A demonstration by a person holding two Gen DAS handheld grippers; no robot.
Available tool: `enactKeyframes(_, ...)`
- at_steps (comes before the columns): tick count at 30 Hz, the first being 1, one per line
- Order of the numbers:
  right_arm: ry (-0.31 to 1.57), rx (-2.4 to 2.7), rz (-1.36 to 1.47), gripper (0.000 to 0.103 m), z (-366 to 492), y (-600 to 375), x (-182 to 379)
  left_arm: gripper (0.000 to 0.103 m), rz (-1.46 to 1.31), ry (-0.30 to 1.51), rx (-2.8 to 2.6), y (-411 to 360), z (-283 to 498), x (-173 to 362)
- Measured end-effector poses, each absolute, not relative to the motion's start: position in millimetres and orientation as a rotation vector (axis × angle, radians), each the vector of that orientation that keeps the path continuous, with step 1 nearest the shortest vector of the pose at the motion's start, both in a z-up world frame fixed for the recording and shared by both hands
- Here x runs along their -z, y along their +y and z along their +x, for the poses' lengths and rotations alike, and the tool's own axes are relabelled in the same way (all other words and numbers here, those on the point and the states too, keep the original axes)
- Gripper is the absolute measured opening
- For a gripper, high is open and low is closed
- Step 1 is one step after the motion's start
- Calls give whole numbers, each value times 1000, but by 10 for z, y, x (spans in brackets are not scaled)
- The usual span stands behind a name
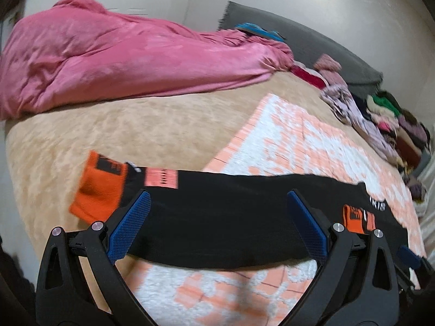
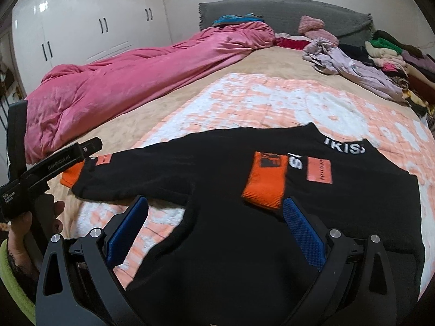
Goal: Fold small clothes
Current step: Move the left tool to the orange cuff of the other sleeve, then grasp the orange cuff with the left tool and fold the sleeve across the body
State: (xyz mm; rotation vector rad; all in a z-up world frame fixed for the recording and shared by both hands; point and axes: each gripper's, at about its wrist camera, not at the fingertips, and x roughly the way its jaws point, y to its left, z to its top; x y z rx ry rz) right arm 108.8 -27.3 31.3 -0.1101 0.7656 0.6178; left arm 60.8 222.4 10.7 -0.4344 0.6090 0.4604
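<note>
Lying flat on the peach-and-white blanket [image 2: 272,100] on the bed is one black sweater [image 2: 244,244] with two orange cuffs [image 2: 265,180]. A pink duvet [image 2: 122,81] and one clothes pile [image 2: 386,54] lie behind. The left gripper [image 1: 218,224] and the right gripper [image 2: 216,229] both hover spread wide, empty, above the sweater.

We are viewing a black sweater [image 2: 217,179] lying flat on an orange-and-white patterned blanket [image 2: 272,100]. One orange cuff [image 2: 265,180] is lying folded across its chest; the other sleeve is stretching left. Our right gripper [image 2: 214,225] is hovering above it, blue pads spread apart. Our left gripper [image 2: 54,163] is showing at the left edge. A pink duvet [image 2: 122,81] is lying behind.
</note>
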Motion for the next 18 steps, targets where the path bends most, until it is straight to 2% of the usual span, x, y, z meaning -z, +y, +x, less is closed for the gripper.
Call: enactKeyframes(18,766,-667,-125,98,994,67,-343,93,-522,637,-552,2864,236,-56)
